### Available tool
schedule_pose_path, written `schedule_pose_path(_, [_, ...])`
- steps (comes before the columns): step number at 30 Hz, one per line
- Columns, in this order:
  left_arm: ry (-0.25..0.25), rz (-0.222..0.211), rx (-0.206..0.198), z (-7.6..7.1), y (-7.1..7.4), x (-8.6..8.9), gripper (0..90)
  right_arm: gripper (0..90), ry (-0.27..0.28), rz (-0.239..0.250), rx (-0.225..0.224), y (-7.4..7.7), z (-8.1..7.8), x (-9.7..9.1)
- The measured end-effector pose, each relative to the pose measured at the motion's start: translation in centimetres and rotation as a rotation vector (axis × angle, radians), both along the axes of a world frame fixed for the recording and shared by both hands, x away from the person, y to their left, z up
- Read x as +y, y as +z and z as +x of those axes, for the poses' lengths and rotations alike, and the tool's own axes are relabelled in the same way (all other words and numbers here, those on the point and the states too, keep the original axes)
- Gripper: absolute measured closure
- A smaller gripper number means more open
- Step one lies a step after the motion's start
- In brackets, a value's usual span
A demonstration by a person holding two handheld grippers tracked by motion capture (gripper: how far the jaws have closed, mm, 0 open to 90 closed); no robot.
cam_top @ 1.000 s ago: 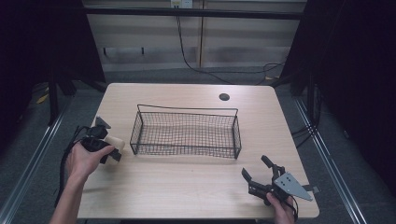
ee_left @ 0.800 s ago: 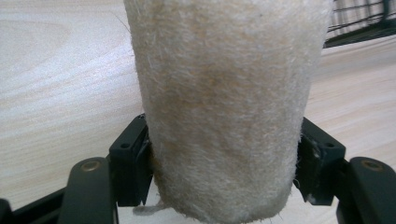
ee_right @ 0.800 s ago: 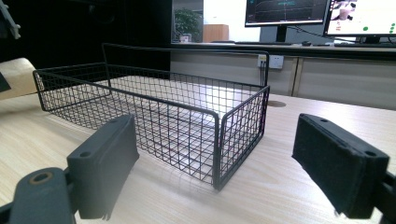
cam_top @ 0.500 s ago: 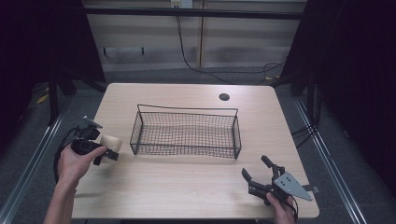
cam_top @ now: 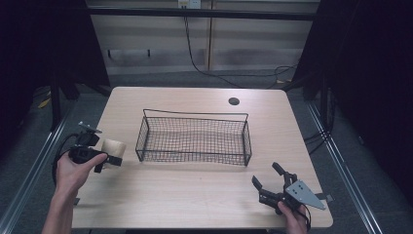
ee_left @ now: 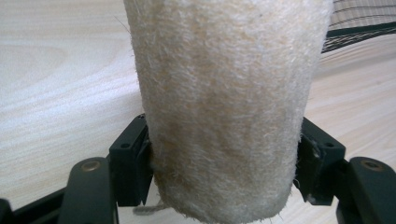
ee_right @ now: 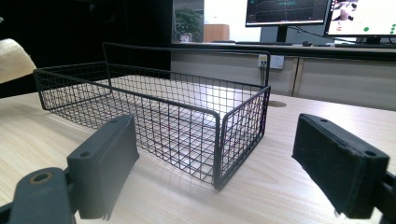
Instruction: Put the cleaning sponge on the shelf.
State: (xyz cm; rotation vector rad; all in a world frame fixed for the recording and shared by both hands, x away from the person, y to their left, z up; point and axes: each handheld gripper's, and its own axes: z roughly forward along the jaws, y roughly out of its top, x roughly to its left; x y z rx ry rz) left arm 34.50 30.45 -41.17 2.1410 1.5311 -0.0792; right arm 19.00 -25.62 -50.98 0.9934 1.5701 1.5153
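A cream felt cylinder (cam_top: 114, 147) hangs above the table's left side, just left of the black wire basket (cam_top: 195, 138). My left gripper (cam_top: 109, 160) is shut on it; in the left gripper view both black pads press the sides of the fuzzy cylinder (ee_left: 224, 107). My right gripper (cam_top: 269, 181) rests near the table's front right corner with its jaws wide open and nothing between them. In the right gripper view the right gripper (ee_right: 233, 172) faces a near corner of the basket (ee_right: 154, 112), and the cylinder (ee_right: 13, 59) peeks in at the far left.
The light wooden table (cam_top: 195, 195) has a round cable hole (cam_top: 234, 101) at the back right. Bare tabletop lies between the basket and the front edge. Monitors (ee_right: 285, 11) stand on a counter behind the table. Cables trail from both grippers.
My left gripper has lifted the cylinder and drawn it slightly left and up, away from the basket's left end. The right gripper has stayed where it was.
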Motion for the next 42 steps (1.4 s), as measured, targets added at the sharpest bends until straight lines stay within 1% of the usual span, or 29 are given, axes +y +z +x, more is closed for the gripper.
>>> schedule_pose_path(1, [0.0,0.0,0.0,0.0,0.0,0.0,32.6,13.3,0.001,0.0,0.0,0.0,0.0,0.0])
schedule_pose_path(2, [0.002,-0.018,-0.01,-0.2,0.4,0.1,32.6,13.3,0.001,0.0,0.0,0.0,0.0,0.0])
schedule_pose_path(3, [-0.008,-0.026,-0.017,-0.2,0.6,0.1,32.6,13.4,-0.002,0.0,0.0,0.0,0.0,0.0])
schedule_pose_path(4, [-0.007,-0.033,-0.024,-0.3,0.8,0.1,32.6,13.4,-0.004,-0.001,0.0,0.0,0.0,0.0])
schedule_pose_path(5, [-0.014,-0.033,-0.033,-0.3,0.8,0.1,32.6,13.4,-0.004,0.0,0.001,0.0,0.0,0.0])
schedule_pose_path(7, [-0.018,-0.038,-0.028,-0.4,1.0,0.1,32.6,13.4,-0.005,-0.003,-0.002,0.0,0.0,0.0])
schedule_pose_path(9, [-0.028,-0.031,-0.034,-0.4,1.0,0.0,32.6,13.4,-0.005,-0.003,-0.001,0.0,0.0,0.0])
schedule_pose_path(11, [-0.037,-0.032,-0.049,-0.4,1.2,0.1,32.6,13.4,-0.004,-0.004,-0.002,0.0,0.0,0.0])
schedule_pose_path(12, [-0.032,-0.035,-0.049,-0.5,1.3,0.1,32.6,13.4,-0.005,-0.004,-0.001,0.0,0.0,0.0])
schedule_pose_path(13, [-0.026,-0.037,-0.059,-0.5,1.4,0.0,32.6,13.4,-0.003,-0.002,0.001,0.0,0.0,0.0])
schedule_pose_path(16, [-0.031,-0.044,-0.067,-0.6,1.8,0.0,32.6,13.3,-0.006,-0.001,0.0,0.0,0.0,0.0])
schedule_pose_path(17, [-0.031,-0.058,-0.085,-0.9,2.2,-0.1,32.6,13.4,-0.005,0.002,-0.001,0.0,0.0,0.0])
schedule_pose_path(18, [-0.039,-0.065,-0.085,-1.0,2.4,-0.1,32.5,13.4,-0.007,0.004,-0.002,0.0,0.0,0.0])
schedule_pose_path(20, [-0.041,-0.068,-0.09,-1.1,2.6,-0.2,32.5,13.4,-0.009,0.004,-0.002,0.0,0.0,0.0])
schedule_pose_path(21, [-0.027,-0.071,-0.1,-1.3,2.8,-0.3,32.6,13.4,-0.007,0.004,-0.002,0.0,0.0,0.0])
schedule_pose_path(22, [-0.038,-0.07,-0.109,-1.4,3.2,-0.4,32.5,13.4,-0.003,0.003,-0.001,0.0,0.0,0.0])
schedule_pose_path(23, [-0.034,-0.075,-0.114,-1.5,3.5,-0.5,32.6,13.4,-0.003,0.004,-0.001,0.0,0.0,0.0])
schedule_pose_path(24, [-0.048,-0.069,-0.114,-1.6,3.7,-0.5,32.6,13.4,-0.007,0.005,-0.002,0.0,0.0,0.0])
schedule_pose_path(26, [-0.048,-0.069,-0.122,-1.7,4.0,-0.6,32.6,13.3,-0.007,0.005,-0.002,0.0,0.0,0.0])
schedule_pose_path(31, [-0.065,-0.072,-0.141,-1.8,4.6,-1.2,32.6,13.3,-0.006,0.003,0.0,0.0,0.0,0.0])
schedule_pose_path(32, [-0.07,-0.071,-0.144,-1.8,4.7,-1.3,32.6,13.4,-0.004,0.003,0.0,0.0,0.0,0.0])
schedule_pose_path(33, [-0.061,-0.077,-0.142,-1.7,4.7,-1.6,32.6,13.3,-0.004,0.003,-0.001,0.0,0.0,0.0])
schedule_pose_path(35, [-0.076,-0.061,-0.129,-1.6,4.7,-1.7,32.6,13.3,-0.007,0.003,0.0,0.0,0.0,0.0])
schedule_pose_path(36, [-0.068,-0.06,-0.125,-1.4,4.7,-1.9,32.6,13.4,-0.006,0.002,-0.001,0.0,0.0,0.0])
schedule_pose_path(38, [-0.071,-0.065,-0.117,-1.1,4.9,-2.4,32.6,13.4,-0.006,0.003,0.0,0.0,0.0,0.0])
schedule_pose_path(39, [-0.088,-0.059,-0.114,-1.0,5.0,-2.5,32.6,13.4,-0.007,0.003,-0.001,0.0,0.0,0.0])
schedule_pose_path(40, [-0.076,-0.067,-0.116,-0.9,5.0,-2.8,32.6,13.4,-0.007,0.003,-0.001,0.0,0.0,0.0])
schedule_pose_path(41, [-0.076,-0.067,-0.116,-0.9,5.0,-2.8,32.6,13.4,-0.007,0.003,-0.001,0.0,0.0,0.0])
schedule_pose_path(42, [-0.095,-0.063,-0.111,-0.7,5.1,-3.2,32.6,13.4,-0.006,0.001,-0.001,0.0,0.0,0.0])
